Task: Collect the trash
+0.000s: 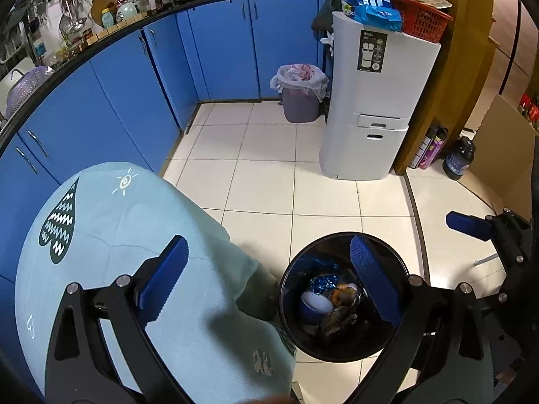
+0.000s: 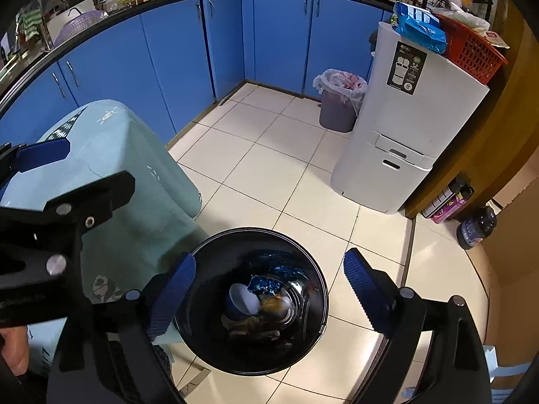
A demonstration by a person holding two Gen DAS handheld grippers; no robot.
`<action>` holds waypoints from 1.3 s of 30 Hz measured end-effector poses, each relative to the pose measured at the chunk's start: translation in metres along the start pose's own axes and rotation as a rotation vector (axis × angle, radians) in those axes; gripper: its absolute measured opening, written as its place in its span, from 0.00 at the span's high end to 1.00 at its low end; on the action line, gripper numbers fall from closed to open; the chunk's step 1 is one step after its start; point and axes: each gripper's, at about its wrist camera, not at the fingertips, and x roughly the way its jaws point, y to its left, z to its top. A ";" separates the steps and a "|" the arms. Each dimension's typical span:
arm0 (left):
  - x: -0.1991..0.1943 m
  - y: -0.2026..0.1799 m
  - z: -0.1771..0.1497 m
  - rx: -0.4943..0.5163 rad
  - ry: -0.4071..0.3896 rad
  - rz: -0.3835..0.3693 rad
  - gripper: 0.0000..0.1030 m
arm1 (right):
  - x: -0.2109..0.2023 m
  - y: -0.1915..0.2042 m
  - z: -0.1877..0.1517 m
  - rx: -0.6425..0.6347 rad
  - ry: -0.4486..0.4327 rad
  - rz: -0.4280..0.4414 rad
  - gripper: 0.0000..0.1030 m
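the right hand-held gripper (image 2: 269, 289) hangs released, its blue pads spread wide and empty, right above the round black trash bin (image 2: 202, 256) on the tiled floor (image 2: 235, 155). crumpled blue foil trash (image 2: 264, 284) lies at the bin's bottom. the left hand-held gripper (image 1: 269, 282), also released, hovers beside it over the mint cloth-covered worktop (image 1: 134, 235).

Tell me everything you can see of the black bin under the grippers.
The black bin is round, glossy and open-topped, with no lid or liner showing. It stands upright on the pale tiled floor, close beside the table's light green cloth. Inside lie crumpled blue foil, a pale rounded piece and brownish scraps. Both grippers hang open above it; nothing shows touching it.
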 end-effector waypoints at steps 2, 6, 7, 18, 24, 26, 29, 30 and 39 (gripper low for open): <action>0.000 -0.001 -0.002 0.002 0.004 -0.001 0.07 | 0.000 -0.001 0.000 0.004 -0.001 0.002 0.15; 0.000 -0.002 -0.003 0.007 0.008 -0.003 0.06 | -0.001 -0.002 -0.001 0.008 0.000 0.004 0.15; 0.000 -0.002 -0.004 0.007 0.011 -0.005 0.05 | -0.001 -0.002 -0.001 0.008 0.001 0.004 0.15; -0.003 -0.004 -0.007 0.011 0.006 -0.008 0.05 | -0.002 -0.004 -0.002 0.012 0.000 0.007 0.15; -0.006 -0.007 -0.011 0.017 0.008 -0.016 0.05 | -0.004 -0.003 -0.003 0.010 0.001 0.004 0.15; -0.006 -0.006 -0.012 0.018 0.011 -0.015 0.05 | -0.004 -0.003 -0.004 0.009 0.001 0.003 0.15; -0.006 -0.006 -0.012 0.016 0.013 -0.016 0.05 | -0.004 -0.002 -0.004 0.010 0.001 0.004 0.15; -0.006 -0.006 -0.012 0.015 0.014 -0.016 0.05 | -0.004 -0.002 -0.004 0.010 0.001 0.004 0.15; -0.006 -0.006 -0.013 0.016 0.014 -0.016 0.05 | -0.004 -0.002 -0.004 0.010 0.002 0.005 0.15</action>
